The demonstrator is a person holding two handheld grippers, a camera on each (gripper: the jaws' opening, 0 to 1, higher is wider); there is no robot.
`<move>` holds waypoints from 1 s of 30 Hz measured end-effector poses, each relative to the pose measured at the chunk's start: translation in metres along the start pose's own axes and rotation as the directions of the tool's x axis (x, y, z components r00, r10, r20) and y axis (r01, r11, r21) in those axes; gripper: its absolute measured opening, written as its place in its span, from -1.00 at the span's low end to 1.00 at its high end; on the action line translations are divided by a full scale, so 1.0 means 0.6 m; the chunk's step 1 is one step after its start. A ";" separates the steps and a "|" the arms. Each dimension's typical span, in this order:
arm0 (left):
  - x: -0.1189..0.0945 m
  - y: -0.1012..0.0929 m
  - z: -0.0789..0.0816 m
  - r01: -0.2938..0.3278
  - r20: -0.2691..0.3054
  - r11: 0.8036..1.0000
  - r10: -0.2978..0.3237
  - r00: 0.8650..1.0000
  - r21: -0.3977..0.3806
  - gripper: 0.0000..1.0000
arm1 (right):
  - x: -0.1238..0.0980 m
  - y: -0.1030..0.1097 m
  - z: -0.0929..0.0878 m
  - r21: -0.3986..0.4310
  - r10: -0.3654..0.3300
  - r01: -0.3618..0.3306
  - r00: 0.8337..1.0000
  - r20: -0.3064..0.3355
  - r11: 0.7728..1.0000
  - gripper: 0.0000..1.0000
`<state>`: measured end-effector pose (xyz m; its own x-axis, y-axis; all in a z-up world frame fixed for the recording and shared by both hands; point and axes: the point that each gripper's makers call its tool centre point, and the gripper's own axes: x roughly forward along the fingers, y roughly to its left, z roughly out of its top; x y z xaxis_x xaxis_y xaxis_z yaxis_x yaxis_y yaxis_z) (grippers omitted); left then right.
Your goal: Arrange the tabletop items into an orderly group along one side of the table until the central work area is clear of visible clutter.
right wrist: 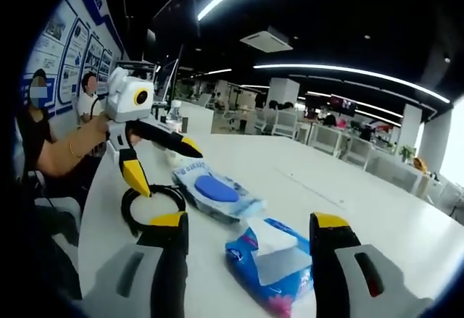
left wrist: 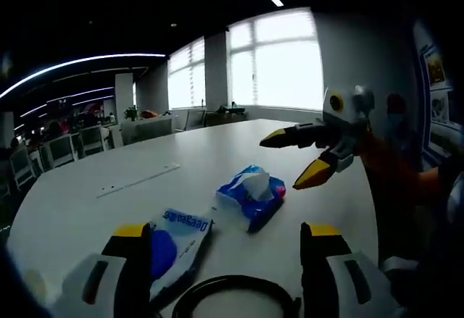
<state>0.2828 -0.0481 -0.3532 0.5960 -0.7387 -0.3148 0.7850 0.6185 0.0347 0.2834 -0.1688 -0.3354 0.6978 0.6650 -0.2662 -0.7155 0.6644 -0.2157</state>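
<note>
Here both claws gape empty, tissue pack between the right claw tips.

Tissue pack lies beside wipes packet on table.

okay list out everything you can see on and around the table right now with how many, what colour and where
blue tissue pack: one, blue with a white tissue sticking out, mid-table between the grippers
wipes pack: one, white with a blue oval lid, beside the tissue pack
black ring: one, black, at the table edge next to the wipes pack
water bottle: one, clear, far end of the table
white table: one, white, long
office chairs: several, pale, beyond the table
left gripper: one, white, yellow-tipped black fingers, open
right gripper: one, same colours, open
</note>
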 end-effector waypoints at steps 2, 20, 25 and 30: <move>-0.007 0.007 -0.002 -0.011 0.001 1.000 0.011 1.000 0.002 0.68 | 0.003 0.006 0.002 -0.008 0.007 -0.007 1.000 0.001 1.000 0.31; -0.071 0.063 -0.032 -0.075 0.026 0.996 0.076 0.997 -0.048 0.74 | 0.049 0.050 0.002 -0.081 0.039 -0.043 0.998 -0.050 0.996 0.40; -0.085 0.074 -0.042 -0.090 0.027 0.994 0.092 0.995 -0.055 0.74 | 0.065 0.057 0.003 -0.085 0.044 -0.049 0.997 -0.062 0.995 0.39; -0.100 0.086 -0.053 -0.102 0.023 0.993 0.103 0.994 -0.068 0.79 | 0.083 0.071 0.003 -0.086 0.050 -0.057 0.996 -0.074 0.995 0.45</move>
<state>0.2825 0.0367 -0.3624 0.6776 -0.6767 -0.2881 0.7071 0.7071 0.0023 0.2880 -0.1066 -0.3560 0.6565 0.6707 -0.3453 -0.7542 0.5938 -0.2805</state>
